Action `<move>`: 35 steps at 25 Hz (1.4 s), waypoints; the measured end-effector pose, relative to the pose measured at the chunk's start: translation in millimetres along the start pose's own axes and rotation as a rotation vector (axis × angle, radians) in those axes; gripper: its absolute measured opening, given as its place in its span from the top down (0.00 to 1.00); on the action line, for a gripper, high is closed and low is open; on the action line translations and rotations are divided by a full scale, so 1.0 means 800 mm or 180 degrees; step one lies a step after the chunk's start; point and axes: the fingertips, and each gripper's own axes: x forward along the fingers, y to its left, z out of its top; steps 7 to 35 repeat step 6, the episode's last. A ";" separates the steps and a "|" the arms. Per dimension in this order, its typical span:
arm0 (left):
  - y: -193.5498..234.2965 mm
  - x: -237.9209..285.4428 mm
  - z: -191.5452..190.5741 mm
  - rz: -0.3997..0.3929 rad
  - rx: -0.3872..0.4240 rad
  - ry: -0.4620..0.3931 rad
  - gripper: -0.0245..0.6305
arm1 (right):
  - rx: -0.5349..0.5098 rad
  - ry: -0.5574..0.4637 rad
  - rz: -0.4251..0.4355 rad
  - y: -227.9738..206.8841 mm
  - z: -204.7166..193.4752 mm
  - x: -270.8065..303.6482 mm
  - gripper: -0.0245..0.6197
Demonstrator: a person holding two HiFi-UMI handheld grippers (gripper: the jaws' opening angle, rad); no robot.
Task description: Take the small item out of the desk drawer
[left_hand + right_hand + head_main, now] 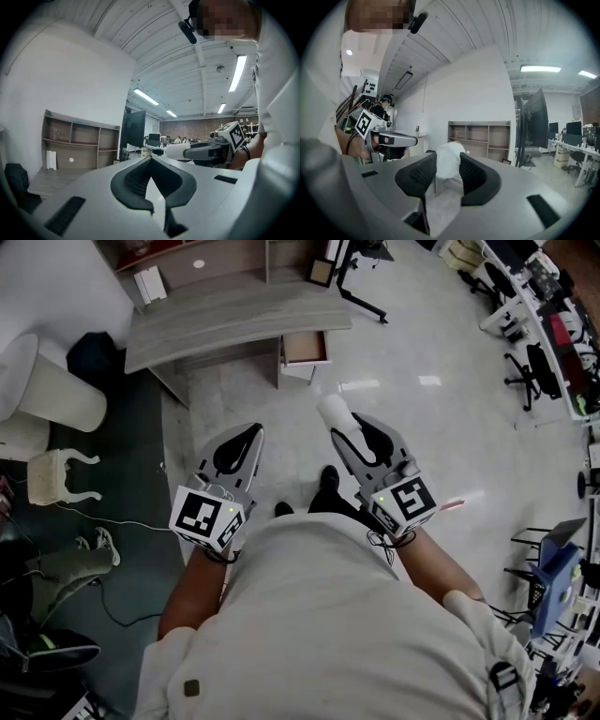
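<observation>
While the right gripper (447, 153) squeezes it, the white fluffy item (449, 165) sits between those half-open jaws | left gripper (151, 158): jaws pressed together, nothing between | open drawer (305, 347): far ahead of both

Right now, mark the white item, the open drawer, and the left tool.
white item (449, 159), right gripper view, its middle between the jaws.
open drawer (305, 345), head view, bare inner floor.
left tool (151, 159), left gripper view, where the closed tips meet.

The open drawer (305, 346) under the surface (225, 324) is too small to show its contents. The jaws of the right gripper (448, 155) hide the sides of the white item (449, 166).
</observation>
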 end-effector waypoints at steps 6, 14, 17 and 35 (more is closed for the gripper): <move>0.002 0.010 0.003 0.0014 0.0020 0.0000 0.95 | 0.0004 -0.0009 -0.0005 -0.017 0.002 0.000 0.72; 0.002 0.010 0.003 0.0014 0.0020 0.0000 0.95 | 0.0004 -0.0009 -0.0005 -0.017 0.002 0.000 0.72; 0.002 0.010 0.003 0.0014 0.0020 0.0000 0.95 | 0.0004 -0.0009 -0.0005 -0.017 0.002 0.000 0.72; 0.002 0.010 0.003 0.0014 0.0020 0.0000 0.95 | 0.0004 -0.0009 -0.0005 -0.017 0.002 0.000 0.72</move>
